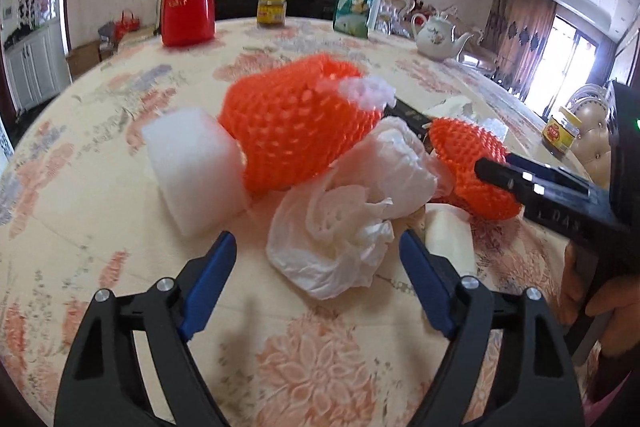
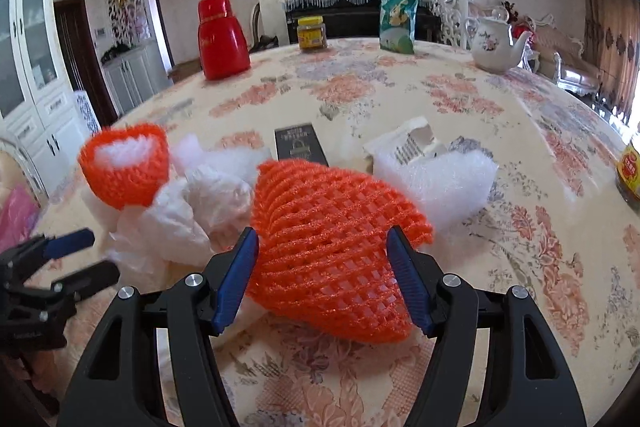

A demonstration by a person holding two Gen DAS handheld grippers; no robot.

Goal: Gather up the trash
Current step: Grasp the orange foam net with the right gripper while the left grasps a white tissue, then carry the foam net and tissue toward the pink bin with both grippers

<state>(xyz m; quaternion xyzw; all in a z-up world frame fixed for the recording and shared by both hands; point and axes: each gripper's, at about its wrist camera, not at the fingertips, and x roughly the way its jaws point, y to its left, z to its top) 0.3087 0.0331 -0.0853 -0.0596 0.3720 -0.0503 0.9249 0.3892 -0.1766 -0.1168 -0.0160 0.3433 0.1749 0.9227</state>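
A pile of trash lies on the floral tablecloth. A large orange foam net (image 1: 296, 123) (image 2: 124, 167) sits behind a crumpled white plastic bag (image 1: 352, 223) (image 2: 188, 215). A white foam block (image 1: 192, 171) lies left of the bag. My left gripper (image 1: 320, 255) (image 2: 80, 259) is open, its jaws either side of the bag's near edge. My right gripper (image 2: 322, 255) is open, with a second orange foam net (image 2: 336, 247) (image 1: 472, 163) between its jaws. A dark flat box (image 2: 300, 145) and torn white packaging (image 2: 420, 151) lie behind.
At the table's far side stand a red thermos (image 1: 186, 1) (image 2: 220, 35), a yellow-lidded jar (image 1: 272, 9) (image 2: 312, 33), a green snack bag (image 1: 358, 1) (image 2: 398, 13) and a white teapot (image 1: 436, 35) (image 2: 496, 43). Another jar (image 1: 560, 131) (image 2: 630, 171) stands at the right edge.
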